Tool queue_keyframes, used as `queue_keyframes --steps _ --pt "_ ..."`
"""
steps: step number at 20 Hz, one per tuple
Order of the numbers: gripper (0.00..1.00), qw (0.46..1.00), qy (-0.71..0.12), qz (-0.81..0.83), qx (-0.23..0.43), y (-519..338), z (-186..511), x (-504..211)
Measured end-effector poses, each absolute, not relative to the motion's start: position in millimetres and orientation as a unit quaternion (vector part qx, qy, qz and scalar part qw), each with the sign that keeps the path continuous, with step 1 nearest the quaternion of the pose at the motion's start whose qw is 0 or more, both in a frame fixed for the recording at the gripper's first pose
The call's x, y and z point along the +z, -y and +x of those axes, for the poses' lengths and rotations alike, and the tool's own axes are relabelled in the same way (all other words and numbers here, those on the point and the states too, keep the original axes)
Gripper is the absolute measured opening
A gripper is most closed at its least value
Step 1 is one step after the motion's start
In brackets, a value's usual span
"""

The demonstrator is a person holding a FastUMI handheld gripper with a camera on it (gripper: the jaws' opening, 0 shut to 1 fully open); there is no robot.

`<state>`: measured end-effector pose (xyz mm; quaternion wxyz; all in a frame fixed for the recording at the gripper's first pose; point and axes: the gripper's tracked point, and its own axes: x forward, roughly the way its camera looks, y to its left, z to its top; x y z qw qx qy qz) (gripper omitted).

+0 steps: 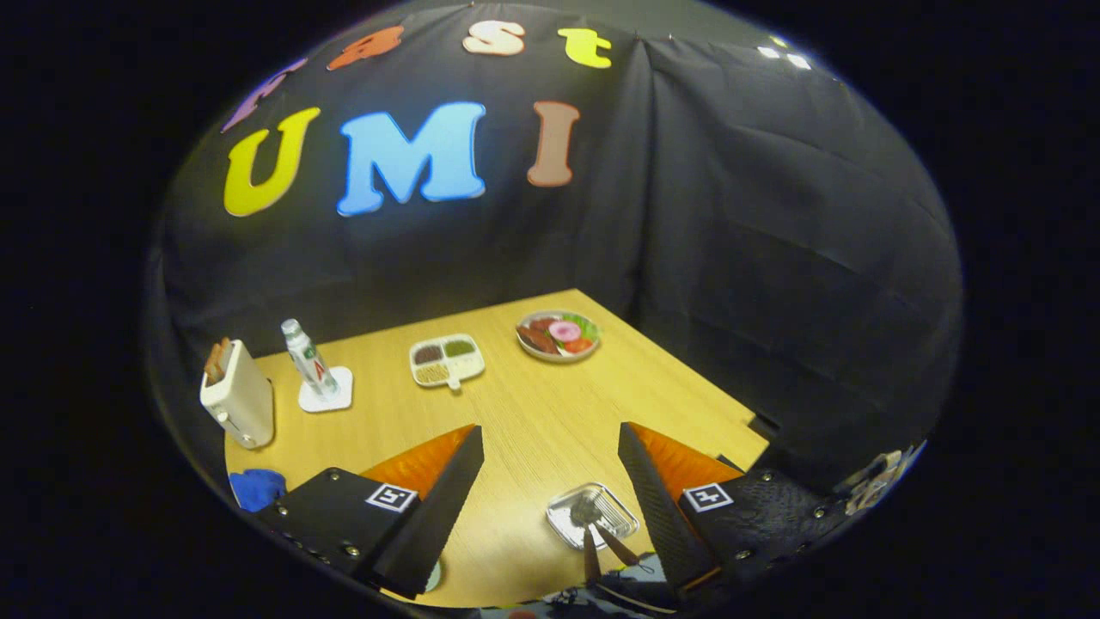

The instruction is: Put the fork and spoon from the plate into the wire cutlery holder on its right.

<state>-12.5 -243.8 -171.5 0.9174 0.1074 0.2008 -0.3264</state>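
Gripper view shows you the plate (593, 514) low between the fingers, close to the right one, with two brown handles (601, 548) of the fork and spoon sticking off its near rim toward you. Your hand-held gripper (550, 516) hangs spread wide, holding nothing. The handles lie almost touching, so closing carelessly could catch both or tip the plate. I cannot make out the wire holder. Farther off on the wooden surface (533, 413) stand a toaster (237, 397), bottle (308, 357), divided tray (446, 359) and food dish (558, 335), black cloth behind.
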Motion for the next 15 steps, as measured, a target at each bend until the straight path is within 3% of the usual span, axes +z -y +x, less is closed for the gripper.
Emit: queue_keyframes --steps 6,15 --pt "0.96 0.959 -0.042 0.091 -0.264 222 1 -85" --pt "0.96 0.964 0.016 0.064 -0.258 206 -9 -50"
